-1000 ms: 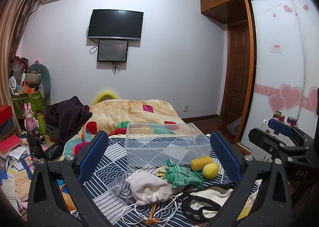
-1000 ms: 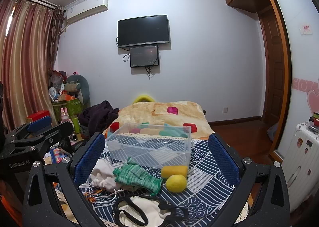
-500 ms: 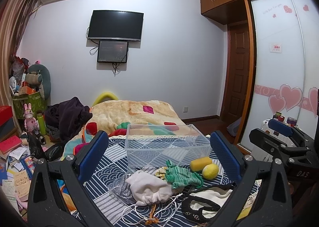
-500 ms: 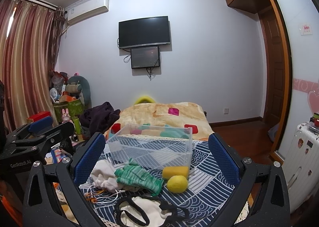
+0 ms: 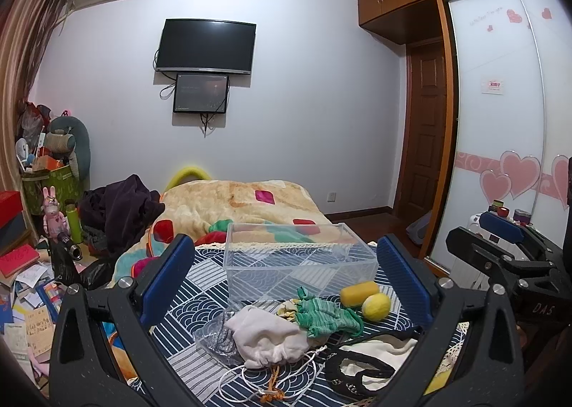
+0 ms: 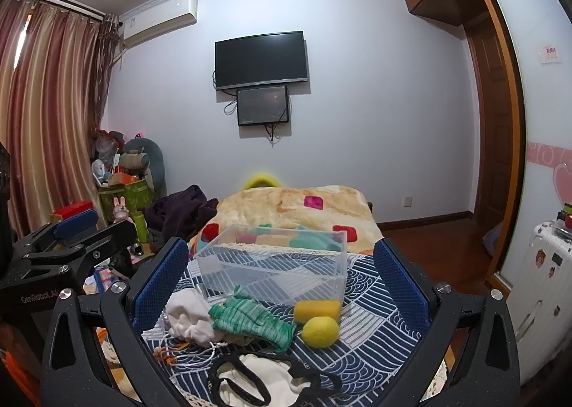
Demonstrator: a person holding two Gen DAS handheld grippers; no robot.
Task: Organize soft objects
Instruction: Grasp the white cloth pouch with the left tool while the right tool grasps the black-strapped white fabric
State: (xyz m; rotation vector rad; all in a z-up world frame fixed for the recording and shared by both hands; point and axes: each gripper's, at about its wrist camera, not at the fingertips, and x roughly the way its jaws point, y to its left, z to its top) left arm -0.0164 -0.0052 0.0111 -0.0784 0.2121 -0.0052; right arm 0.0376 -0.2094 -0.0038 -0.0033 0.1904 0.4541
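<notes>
Left gripper (image 5: 286, 274) and right gripper (image 6: 280, 273): jaws spread, empty. One clear box (image 5: 300, 260) centre frame on bed (image 5: 200, 285). Before it: one sponge (image 5: 358, 293), one yellow ball (image 5: 376, 306), one green cloth (image 5: 327, 316), one white pouch (image 5: 268, 335).

You've got a green striped cloth (image 6: 250, 317), yellow ball (image 6: 319, 331), yellow sponge (image 6: 316, 310), white pouch (image 6: 187, 317), all on a navy-and-white wave-pattern cloth (image 6: 368, 303)
</notes>
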